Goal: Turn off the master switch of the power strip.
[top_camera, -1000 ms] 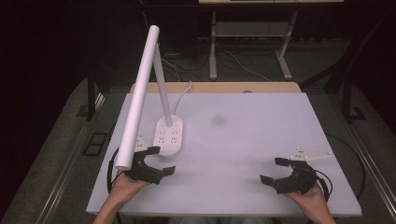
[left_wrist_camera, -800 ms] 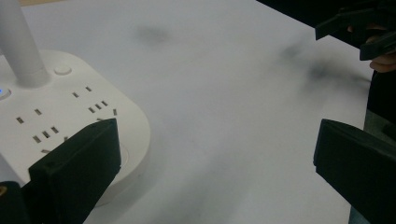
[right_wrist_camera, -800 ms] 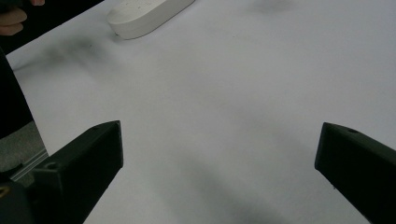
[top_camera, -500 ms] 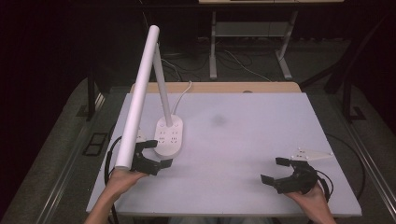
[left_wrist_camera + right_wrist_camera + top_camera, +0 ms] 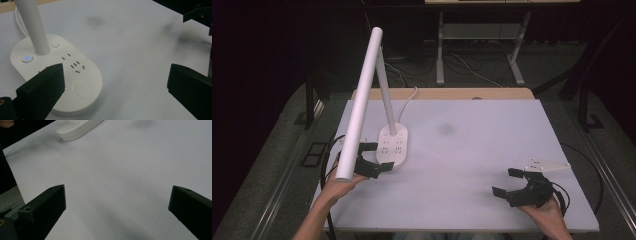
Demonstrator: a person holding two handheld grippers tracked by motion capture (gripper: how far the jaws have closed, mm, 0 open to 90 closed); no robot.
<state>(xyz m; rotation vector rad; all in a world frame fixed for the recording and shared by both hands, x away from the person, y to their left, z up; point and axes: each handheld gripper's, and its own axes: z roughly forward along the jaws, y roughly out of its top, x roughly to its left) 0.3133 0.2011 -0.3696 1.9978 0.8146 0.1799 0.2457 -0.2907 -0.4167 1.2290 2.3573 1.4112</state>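
Note:
A white desk lamp stands at the table's left, its oval base (image 5: 393, 145) carrying sockets and its long tube head (image 5: 359, 105) slanting down toward me. My left gripper (image 5: 378, 157) is open right at the near end of the base, one jaw over its edge. In the left gripper view the base (image 5: 57, 72) shows a lit blue button (image 5: 27, 58) beside the stem (image 5: 32, 25), and the gripper (image 5: 115, 82) holds nothing. My right gripper (image 5: 506, 182) is open above bare table at the near right. Its own view (image 5: 117, 202) shows the base (image 5: 77, 128) far off.
The white tabletop (image 5: 482, 150) has a faint dark smudge (image 5: 445, 129) near its middle. The lamp's cord (image 5: 409, 97) runs off the far edge over a wooden strip (image 5: 442, 93). A metal table frame (image 5: 482, 45) stands on the floor behind.
My left gripper has moved forward and up to the near end of the lamp base. The right gripper has stayed almost in place.

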